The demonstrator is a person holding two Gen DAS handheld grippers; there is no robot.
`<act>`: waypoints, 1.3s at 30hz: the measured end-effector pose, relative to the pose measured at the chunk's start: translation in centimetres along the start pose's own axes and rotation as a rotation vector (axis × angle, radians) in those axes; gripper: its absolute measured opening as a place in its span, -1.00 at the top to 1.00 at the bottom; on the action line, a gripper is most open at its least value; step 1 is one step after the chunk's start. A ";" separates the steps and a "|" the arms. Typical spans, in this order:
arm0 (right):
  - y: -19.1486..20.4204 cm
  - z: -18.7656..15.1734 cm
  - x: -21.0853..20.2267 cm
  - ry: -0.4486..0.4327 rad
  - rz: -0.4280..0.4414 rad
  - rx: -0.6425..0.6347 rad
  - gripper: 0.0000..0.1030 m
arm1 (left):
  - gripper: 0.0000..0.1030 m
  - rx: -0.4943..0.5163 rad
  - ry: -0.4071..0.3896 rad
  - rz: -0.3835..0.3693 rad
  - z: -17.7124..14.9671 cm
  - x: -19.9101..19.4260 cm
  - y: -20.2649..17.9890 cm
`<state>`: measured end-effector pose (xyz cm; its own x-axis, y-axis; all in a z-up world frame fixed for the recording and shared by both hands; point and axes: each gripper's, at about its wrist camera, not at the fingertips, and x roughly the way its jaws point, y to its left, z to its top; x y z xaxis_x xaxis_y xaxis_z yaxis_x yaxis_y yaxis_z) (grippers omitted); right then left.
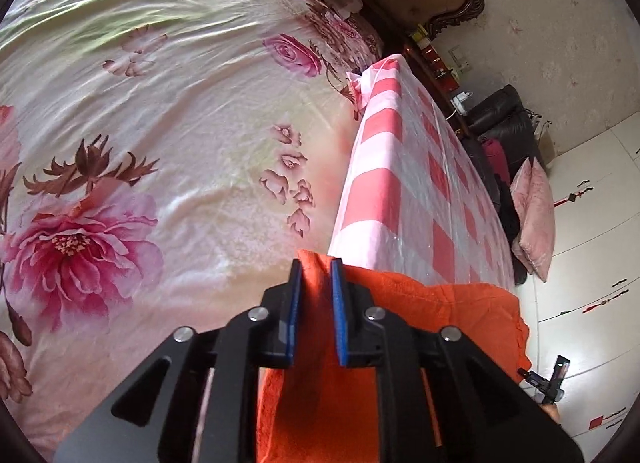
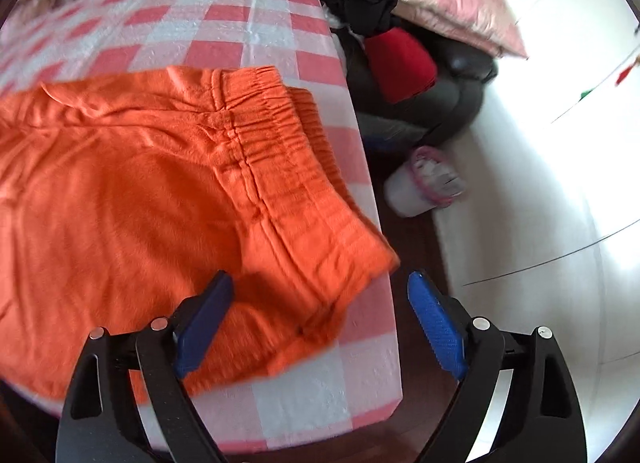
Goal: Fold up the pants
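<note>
The left gripper (image 1: 316, 275) was pinched onto a fold of the soft, floppy orange pants (image 2: 160, 183) lying on the checked table (image 2: 248, 35), while the right gripper (image 2: 320, 311) gaped wide, empty, above the elastic waistband (image 2: 288, 167), likely the firmest hold.

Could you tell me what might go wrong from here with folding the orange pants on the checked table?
1. The left gripper pinches only a narrow fold of the orange pants; the cloth could slip out when pulled.
2. The waistband lies close to the edge of the checked table, so a tug might drag the pants off it.
3. The right gripper is open and holds nothing, so pulling on one side may bunch the fabric.
</note>
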<state>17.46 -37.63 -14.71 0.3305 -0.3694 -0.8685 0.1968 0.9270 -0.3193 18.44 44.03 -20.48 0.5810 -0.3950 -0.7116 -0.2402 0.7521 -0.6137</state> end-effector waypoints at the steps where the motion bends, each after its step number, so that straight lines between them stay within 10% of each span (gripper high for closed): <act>1: -1.2 -0.2 -0.7 -0.012 -0.010 0.009 -0.70 | 0.14 -0.007 -0.018 0.041 0.1 -0.4 0.0; 9: -8.6 4.5 -2.5 -0.120 0.277 0.126 -0.70 | -0.01 0.046 -0.190 0.063 -0.1 -4.3 -6.3; 20: -2.1 13.5 7.1 0.102 0.623 -0.059 -0.71 | -0.09 -0.055 -0.235 0.080 -8.9 -5.3 -8.1; 23: -0.2 14.3 8.0 0.112 0.639 -0.110 -0.71 | -0.09 -0.152 -0.241 0.095 -11.3 -6.7 -5.2; 25: 1.3 14.6 7.9 0.101 0.641 -0.153 0.00 | -0.09 -0.205 -0.247 0.118 -12.7 -7.7 -3.5; 28: 2.9 14.4 7.0 0.037 0.549 -0.202 0.26 | -0.11 -0.239 -0.247 0.161 -14.1 -8.6 -2.1; 39: -5.4 11.1 8.3 -0.004 0.396 0.153 0.34 | -0.12 -0.203 -0.247 0.162 -13.1 -7.8 -4.9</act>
<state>29.36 -46.38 -15.97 0.4113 0.0133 -0.9114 0.1881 0.9771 0.0992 4.91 36.56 -16.39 0.6871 -0.1217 -0.7163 -0.4797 0.6644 -0.5730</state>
